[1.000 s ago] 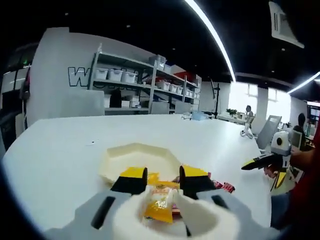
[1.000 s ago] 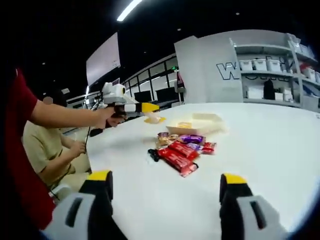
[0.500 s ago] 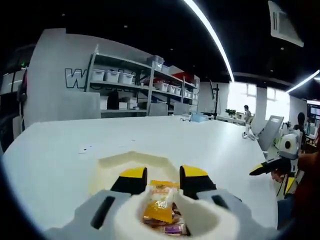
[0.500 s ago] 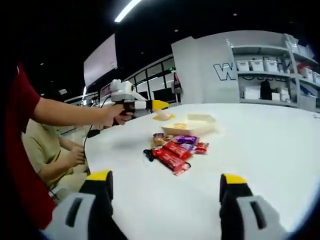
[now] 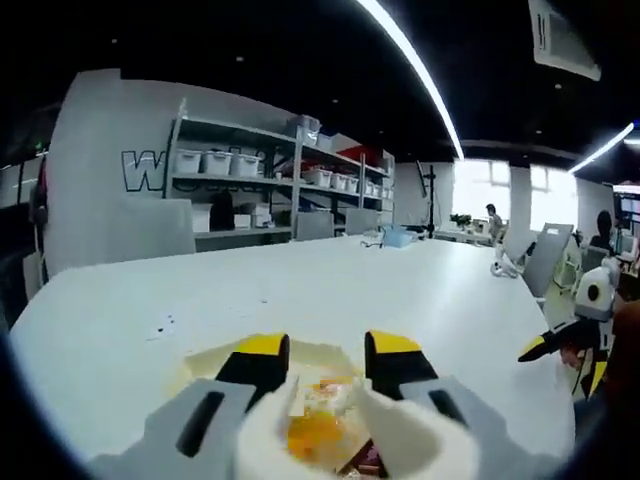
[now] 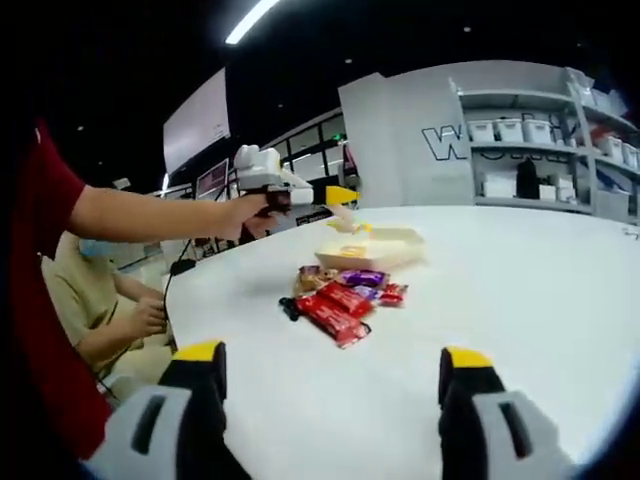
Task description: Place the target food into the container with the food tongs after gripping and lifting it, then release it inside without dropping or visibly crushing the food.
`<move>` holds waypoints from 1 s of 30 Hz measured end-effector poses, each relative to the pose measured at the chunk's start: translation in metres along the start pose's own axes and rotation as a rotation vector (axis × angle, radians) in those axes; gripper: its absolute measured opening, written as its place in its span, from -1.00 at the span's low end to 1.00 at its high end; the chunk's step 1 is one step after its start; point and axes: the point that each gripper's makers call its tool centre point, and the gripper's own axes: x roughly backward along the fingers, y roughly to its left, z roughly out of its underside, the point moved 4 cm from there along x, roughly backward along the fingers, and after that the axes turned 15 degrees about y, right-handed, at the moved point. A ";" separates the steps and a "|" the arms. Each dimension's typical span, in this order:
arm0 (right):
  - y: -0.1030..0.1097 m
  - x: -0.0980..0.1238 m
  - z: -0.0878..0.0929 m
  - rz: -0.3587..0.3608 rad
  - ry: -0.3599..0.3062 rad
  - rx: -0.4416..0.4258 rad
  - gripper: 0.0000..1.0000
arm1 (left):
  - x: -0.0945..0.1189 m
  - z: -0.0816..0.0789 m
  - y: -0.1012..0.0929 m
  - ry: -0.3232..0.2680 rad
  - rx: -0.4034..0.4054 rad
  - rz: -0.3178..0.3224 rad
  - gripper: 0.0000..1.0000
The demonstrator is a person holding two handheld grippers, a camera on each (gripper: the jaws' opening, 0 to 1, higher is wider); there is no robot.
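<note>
My left gripper holds a yellow snack packet between its yellow-tipped jaws; the packet looks blurred. Right below it lies the cream tray. In the right gripper view, a hand holds this left gripper over the cream tray, with the yellow packet hanging from its tip just above the rim. My right gripper stands open over bare table, well short of the snack pile. It also shows as the right gripper at the far right of the left gripper view.
Red, purple and brown snack packets lie in a loose pile in front of the tray on the white table. A seated person is beyond the table's left edge. Shelves with white bins stand far behind.
The left gripper has carried the yellow packet from above the snack pile to over the tray. The packet now sits slightly lower between the jaws. The right gripper has stayed open and nearly still.
</note>
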 end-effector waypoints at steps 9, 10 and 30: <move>-0.001 0.000 0.000 -0.001 0.000 -0.001 0.73 | 0.003 0.000 -0.005 -0.004 0.023 0.043 -0.42; -0.001 0.000 0.000 -0.001 0.000 0.001 0.73 | 0.003 -0.001 -0.005 -0.005 0.023 0.043 -0.42; 0.012 0.000 -0.003 -0.021 -0.001 0.023 0.75 | 0.021 0.020 -0.013 0.037 0.000 0.049 -0.42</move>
